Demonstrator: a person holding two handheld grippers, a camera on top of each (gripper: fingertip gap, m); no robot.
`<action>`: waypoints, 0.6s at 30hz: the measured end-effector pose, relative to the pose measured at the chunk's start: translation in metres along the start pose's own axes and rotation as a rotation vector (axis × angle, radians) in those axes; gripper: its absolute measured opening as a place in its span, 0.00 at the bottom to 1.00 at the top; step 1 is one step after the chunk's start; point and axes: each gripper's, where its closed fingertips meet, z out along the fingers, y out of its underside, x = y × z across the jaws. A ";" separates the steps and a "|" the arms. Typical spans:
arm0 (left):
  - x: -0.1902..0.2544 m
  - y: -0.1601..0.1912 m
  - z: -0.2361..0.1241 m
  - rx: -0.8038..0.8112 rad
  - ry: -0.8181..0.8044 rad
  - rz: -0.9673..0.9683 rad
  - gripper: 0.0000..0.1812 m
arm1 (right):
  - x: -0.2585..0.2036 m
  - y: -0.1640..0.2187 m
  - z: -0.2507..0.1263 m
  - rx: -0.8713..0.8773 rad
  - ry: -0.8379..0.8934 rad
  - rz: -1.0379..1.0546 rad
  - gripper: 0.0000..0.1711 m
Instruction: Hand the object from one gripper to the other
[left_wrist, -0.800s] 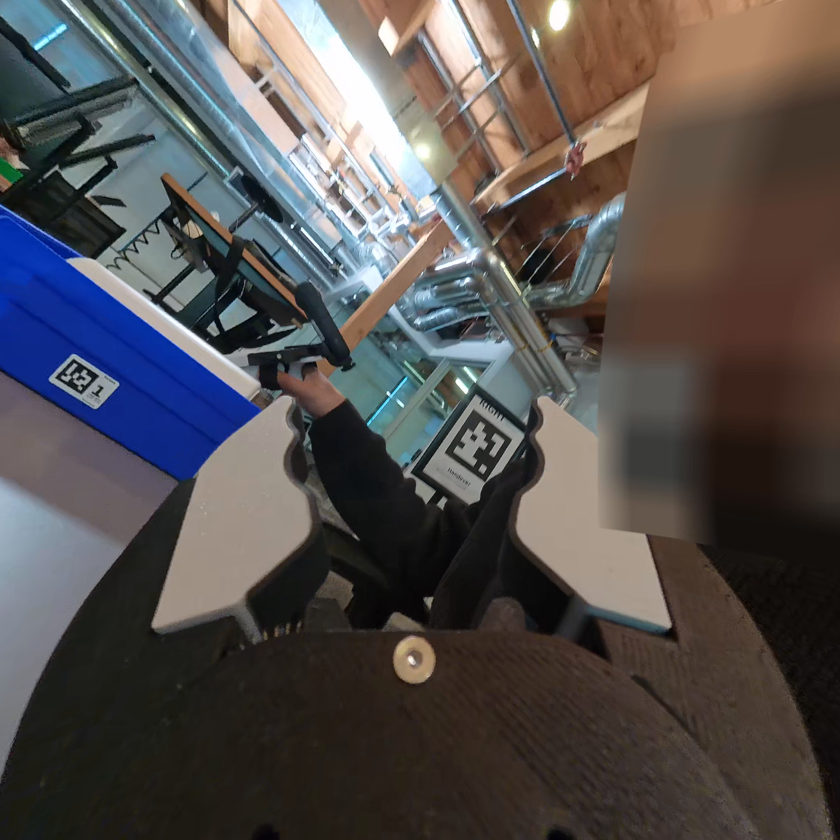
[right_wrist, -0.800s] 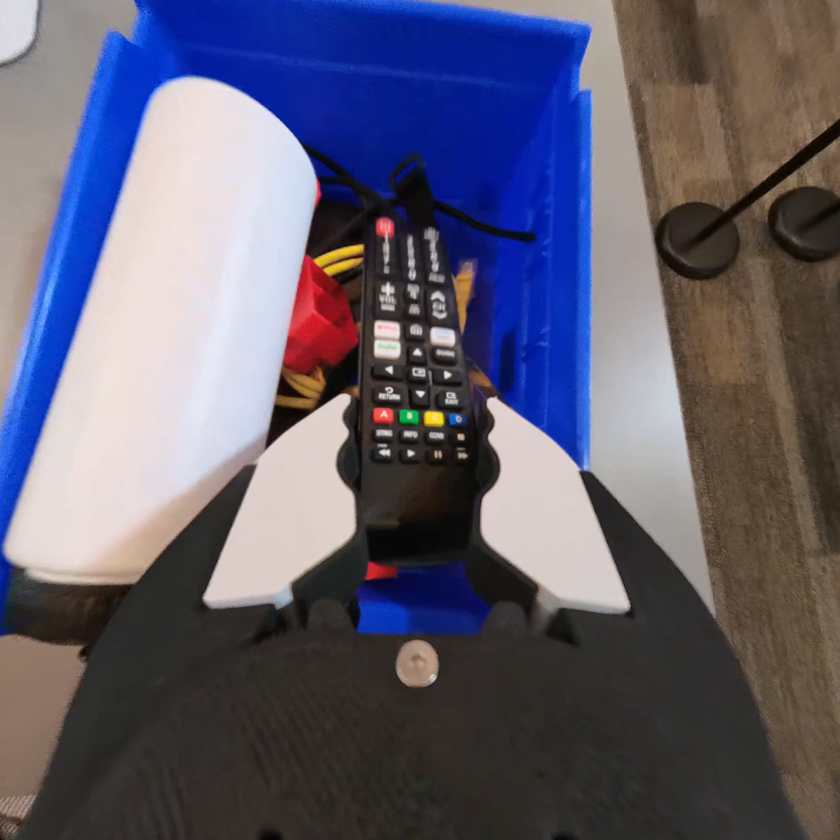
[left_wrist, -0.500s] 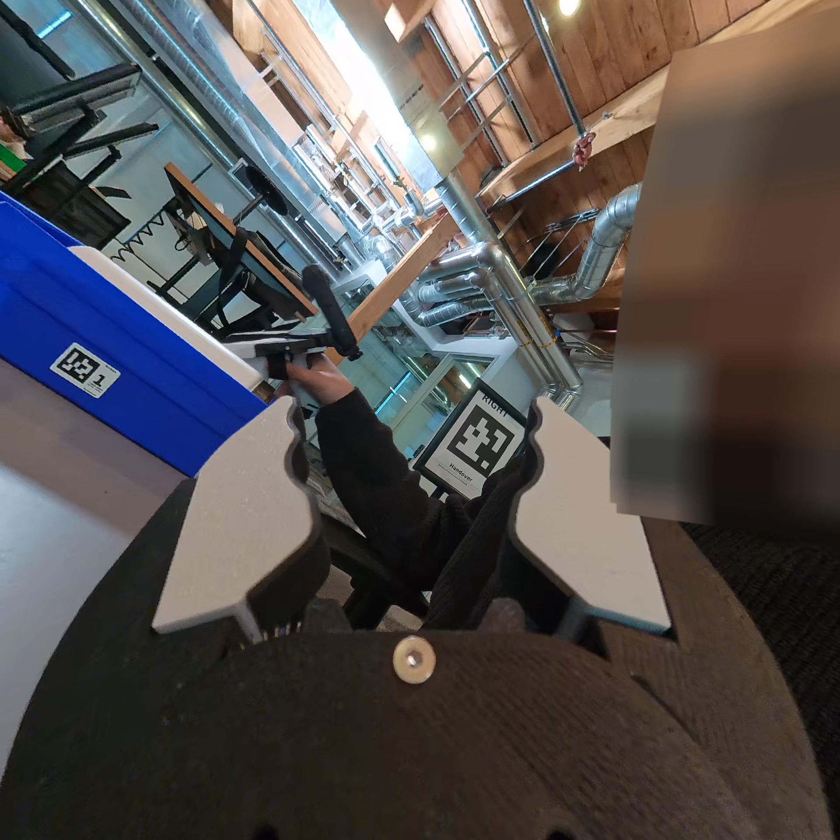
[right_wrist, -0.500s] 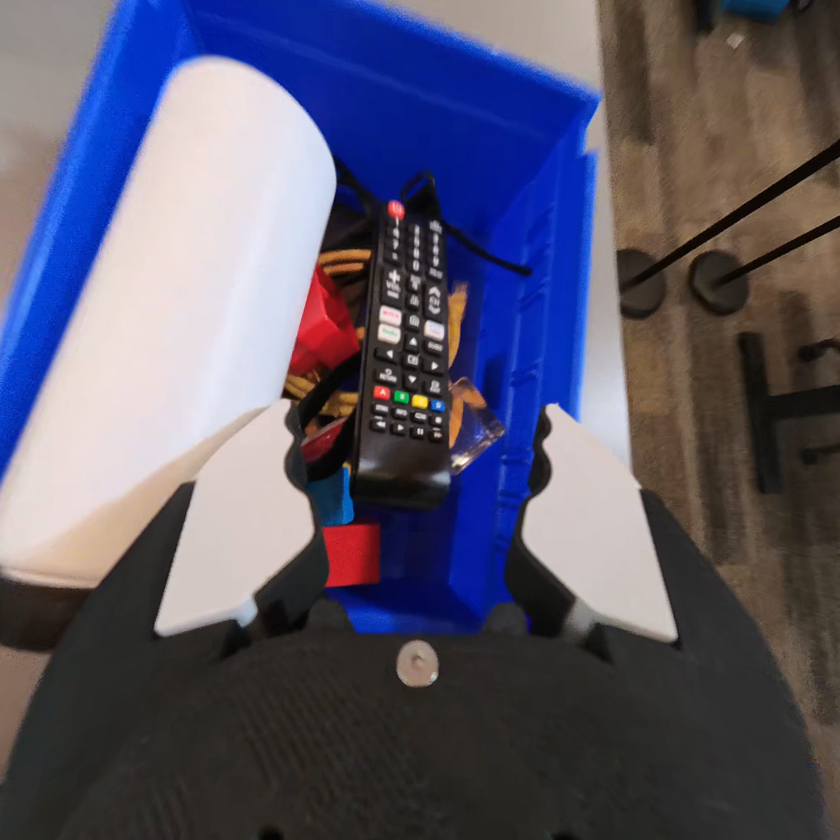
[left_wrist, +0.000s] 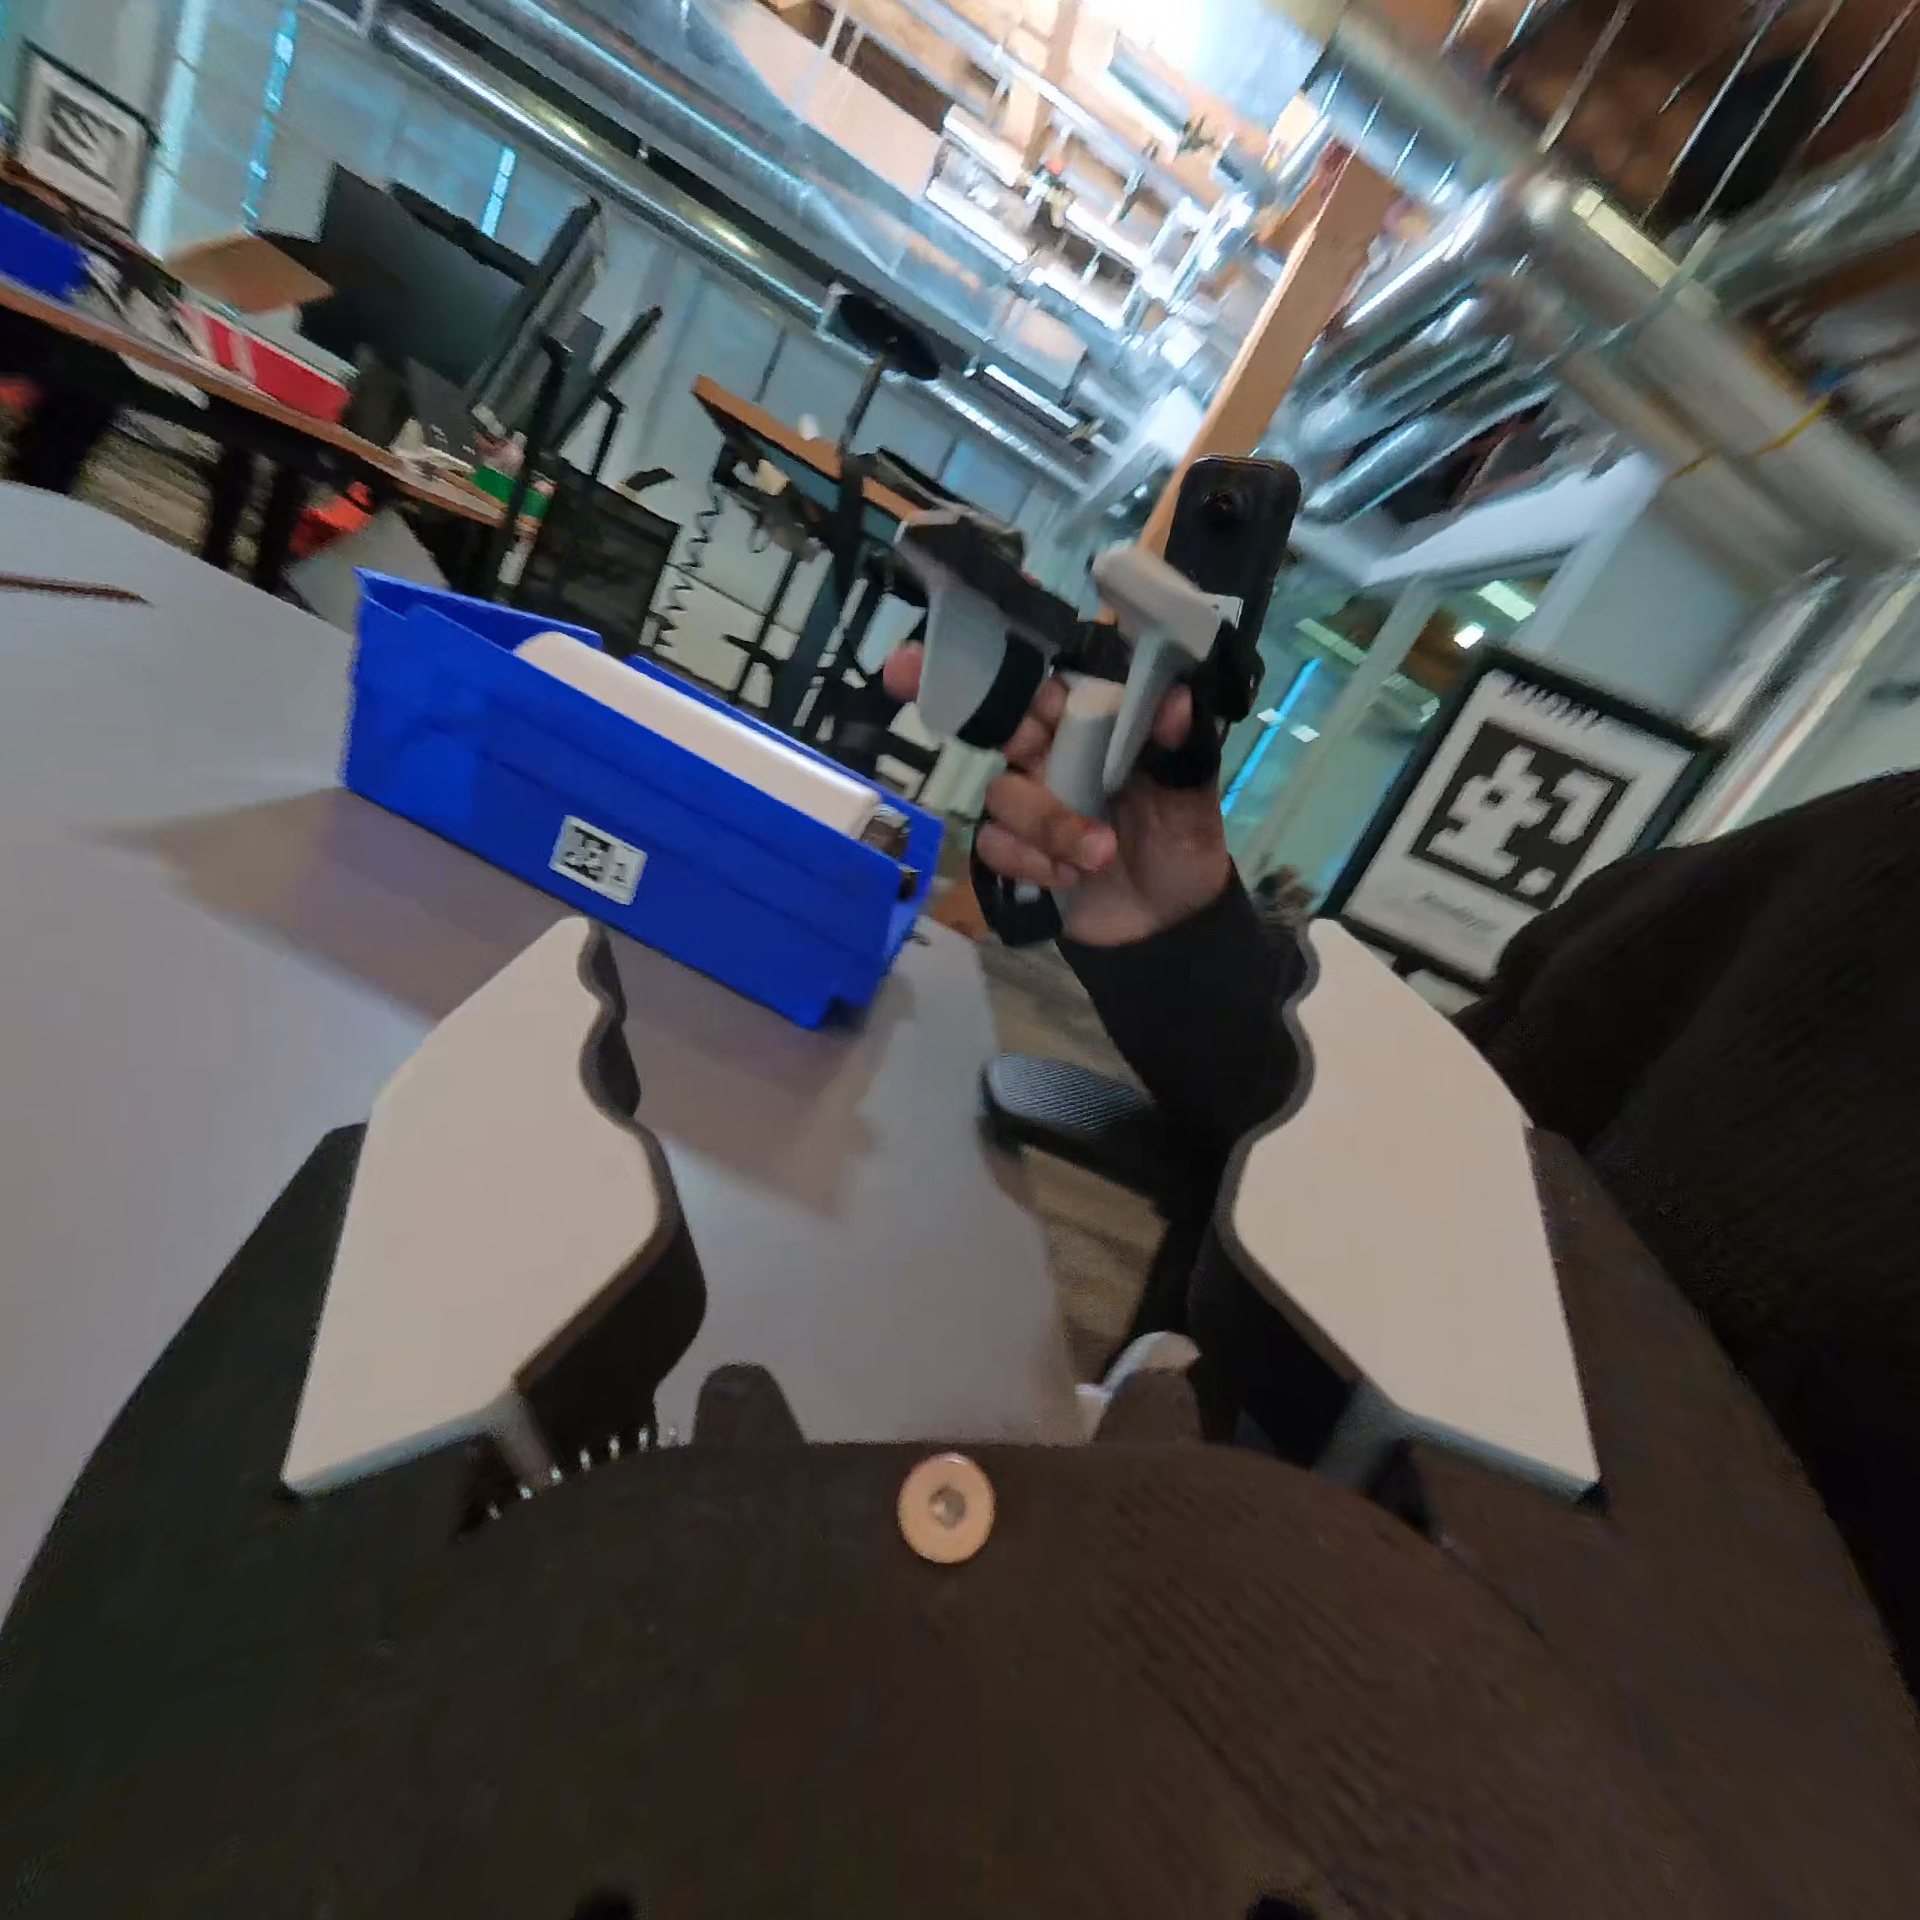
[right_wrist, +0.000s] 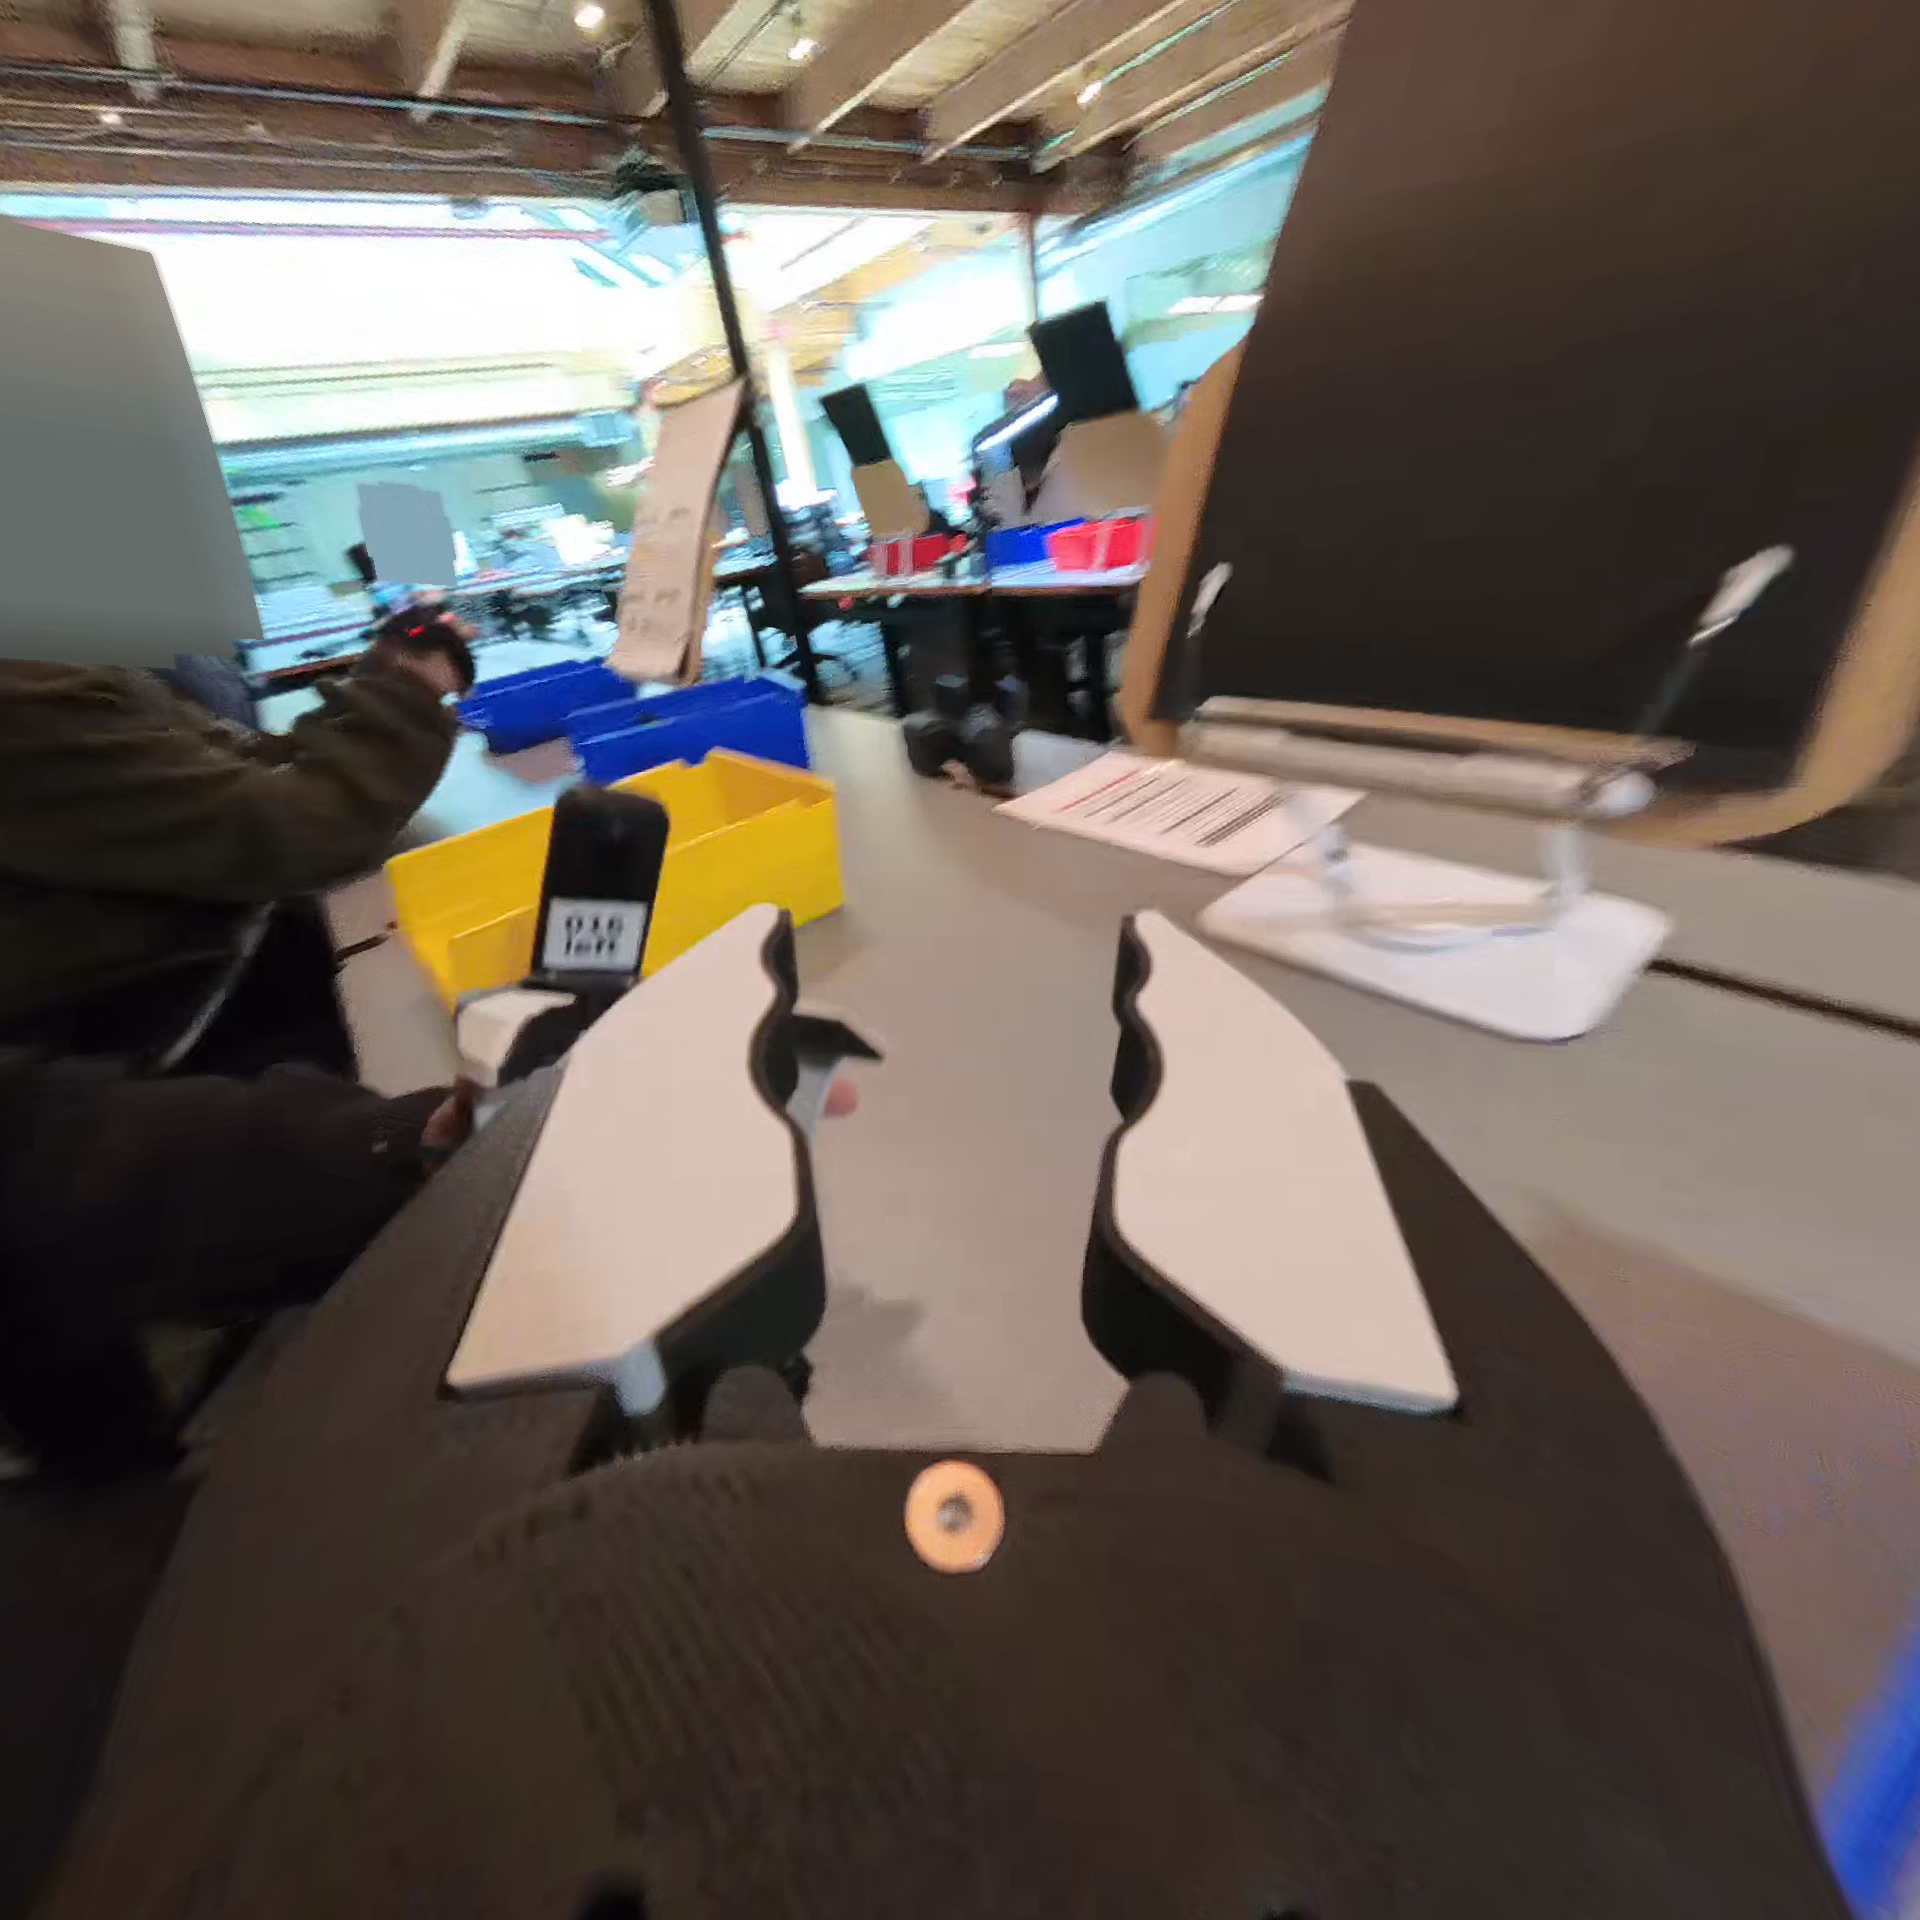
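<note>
My left gripper (left_wrist: 951, 956) is open and empty above the grey table (left_wrist: 208, 935). The blue bin (left_wrist: 665, 883) stands on that table ahead of it, with a white roll (left_wrist: 686, 717) lying inside. The remote control is not in view in either frame. A hand holds my right gripper (left_wrist: 1049, 665) up in the air to the right of the bin, its fingers apart. In the right wrist view my right gripper (right_wrist: 954, 925) is open and empty over the table (right_wrist: 956, 1143). The left gripper's black camera body (right_wrist: 603, 873) shows at the left.
A yellow bin (right_wrist: 665, 862) stands on the table behind the left gripper. A dark board on a white stand (right_wrist: 1455, 914) and a printed sheet (right_wrist: 1174, 805) are at the right. Blue bins (right_wrist: 686, 717) stand farther back. A person's dark sleeve (right_wrist: 156, 1174) is at the left. Tip to tip, the grippers are about 12 centimetres apart.
My right gripper opened, let the remote go into the blue bin, then swung up and away from it. My left gripper tilted down from the ceiling toward the table and bin.
</note>
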 end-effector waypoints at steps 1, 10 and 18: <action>-0.001 -0.002 -0.002 -0.007 -0.030 0.065 0.62 | -0.007 0.021 0.013 -0.031 -0.029 0.018 0.35; 0.006 -0.047 -0.036 -0.011 -0.239 0.463 0.00 | -0.036 0.135 0.054 -0.289 -0.146 -0.148 0.22; 0.025 -0.168 -0.131 0.252 -0.713 0.937 0.00 | -0.047 0.136 0.061 -0.276 -0.203 -0.055 0.20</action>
